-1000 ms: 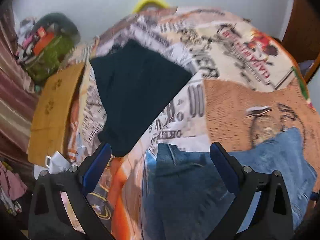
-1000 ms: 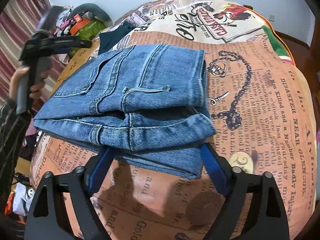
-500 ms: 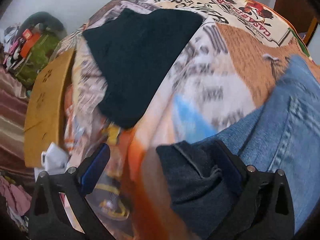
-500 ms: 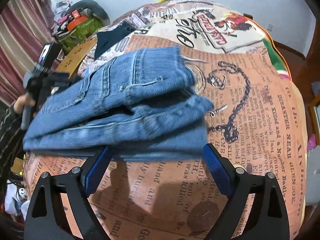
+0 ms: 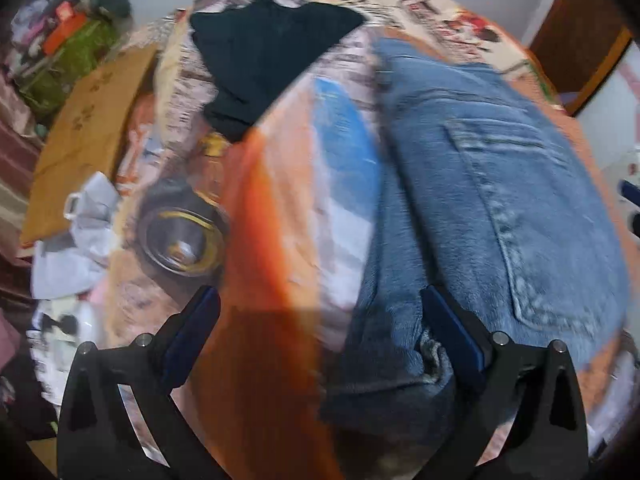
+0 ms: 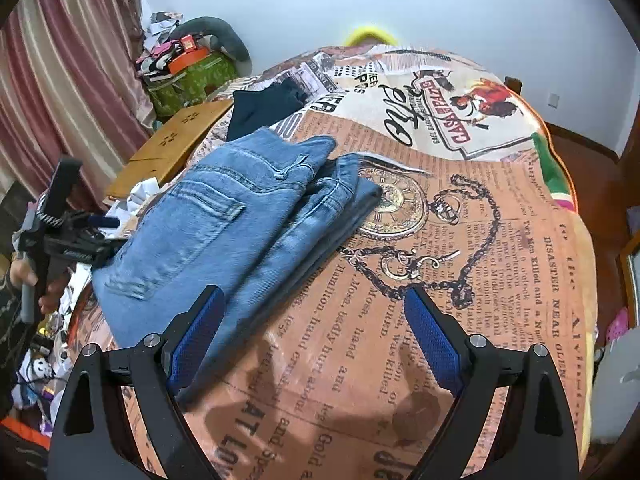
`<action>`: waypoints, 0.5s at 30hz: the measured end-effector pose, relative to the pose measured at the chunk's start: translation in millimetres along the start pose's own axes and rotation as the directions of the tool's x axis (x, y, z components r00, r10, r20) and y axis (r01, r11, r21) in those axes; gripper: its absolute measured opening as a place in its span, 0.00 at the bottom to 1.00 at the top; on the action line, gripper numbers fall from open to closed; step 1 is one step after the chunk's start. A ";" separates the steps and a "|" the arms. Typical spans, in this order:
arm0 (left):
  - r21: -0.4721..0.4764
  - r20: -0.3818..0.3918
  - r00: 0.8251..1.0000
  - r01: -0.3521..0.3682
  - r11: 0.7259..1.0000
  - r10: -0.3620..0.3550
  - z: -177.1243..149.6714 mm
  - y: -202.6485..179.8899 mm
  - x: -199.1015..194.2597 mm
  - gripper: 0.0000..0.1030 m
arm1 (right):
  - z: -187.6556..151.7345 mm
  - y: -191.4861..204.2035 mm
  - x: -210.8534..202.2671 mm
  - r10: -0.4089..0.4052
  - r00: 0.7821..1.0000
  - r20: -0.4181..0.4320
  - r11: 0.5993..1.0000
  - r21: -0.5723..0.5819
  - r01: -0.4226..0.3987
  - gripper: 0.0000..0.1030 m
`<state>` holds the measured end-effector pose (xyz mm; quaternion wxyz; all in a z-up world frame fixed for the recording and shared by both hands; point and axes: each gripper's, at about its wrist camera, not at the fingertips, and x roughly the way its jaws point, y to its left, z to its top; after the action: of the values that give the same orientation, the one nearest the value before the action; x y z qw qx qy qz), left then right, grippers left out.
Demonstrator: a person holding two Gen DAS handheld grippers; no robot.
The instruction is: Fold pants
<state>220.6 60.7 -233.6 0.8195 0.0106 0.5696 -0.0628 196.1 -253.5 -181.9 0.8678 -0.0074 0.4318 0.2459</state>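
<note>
The folded blue jeans lie slantwise on the printed bedspread, back pocket up. My right gripper hovers open above the spread at the pile's near corner, and the denim reaches only to its left finger. My left gripper is open too, pointing steeply down at the jeans. Their dark folded edge lies by its right finger, with nothing pressed. In the right wrist view a hand holds the left gripper's body beside the jeans.
A dark folded garment lies further back on the bed. A wooden board and crumpled white cloth sit off the left edge. A green bag and a striped curtain stand behind them. A wooden door is at the right.
My left gripper swept sideways until the jeans' edge came between its fingers. My right gripper rose and drew back, so the jeans now sit left of it and slanted.
</note>
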 end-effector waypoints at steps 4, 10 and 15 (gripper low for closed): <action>0.049 0.049 0.999 -0.015 0.999 0.013 -6.2 -24.8 -9.6 0.99 | 0.5 -4.1 -3.5 -0.013 1.000 0.006 1.000 -0.007 0.013 0.87; 0.039 0.150 0.986 -0.077 0.996 0.070 11.9 -20.5 -27.0 0.99 | 10.7 -8.9 2.4 -0.019 1.000 -0.001 1.000 -0.017 0.019 0.87; -0.028 0.221 0.968 -0.112 0.993 0.115 50.6 3.6 -33.8 0.99 | 32.0 -5.6 21.9 -0.036 0.999 -0.007 0.998 -0.052 0.036 0.87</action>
<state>256.6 62.8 -184.4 0.8803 0.0299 0.4733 -0.0124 233.5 -242.0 -179.5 0.8699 -0.0387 0.4285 0.2412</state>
